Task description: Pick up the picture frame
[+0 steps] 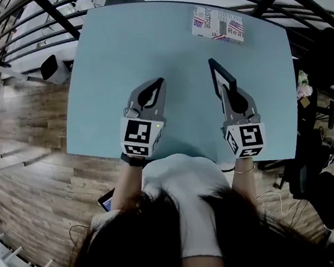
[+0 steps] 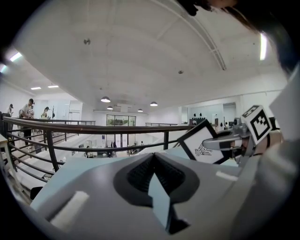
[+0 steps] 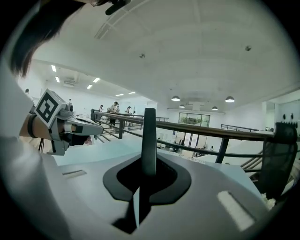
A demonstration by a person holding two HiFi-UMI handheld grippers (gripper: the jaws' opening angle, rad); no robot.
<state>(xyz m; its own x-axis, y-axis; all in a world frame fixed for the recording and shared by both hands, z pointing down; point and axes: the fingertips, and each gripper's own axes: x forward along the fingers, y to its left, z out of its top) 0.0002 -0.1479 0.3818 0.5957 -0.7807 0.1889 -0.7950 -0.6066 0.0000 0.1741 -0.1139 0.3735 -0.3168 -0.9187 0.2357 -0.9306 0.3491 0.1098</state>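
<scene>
We've got the R gripper (image 1: 224,89) clamped on the picture frame (image 1: 219,74), held upright and edge-on over the blue table (image 1: 120,51), right of centre. L gripper (image 1: 160,83): jaws a narrow gap apart, nothing btwn them.

Tabletop (image 1: 126,50): pale blue-green, matte, rect.; in head view its near edge is twd the person and its far edge is by a dark railing (image 1: 59,17); wood-plank floor (image 1: 28,135) shows past its left side and below the near left corner. One thing lies flat on it: a printed pack (image 1: 218,24) (box or packet, can't tell which); it sits nr the far right corner, a bit skewed to the edges; red/white/blue print w/ stars-and-stripes patches, dark lettering too small to read in full. Both gripper views show the same pale top running out to the railing.
</scene>
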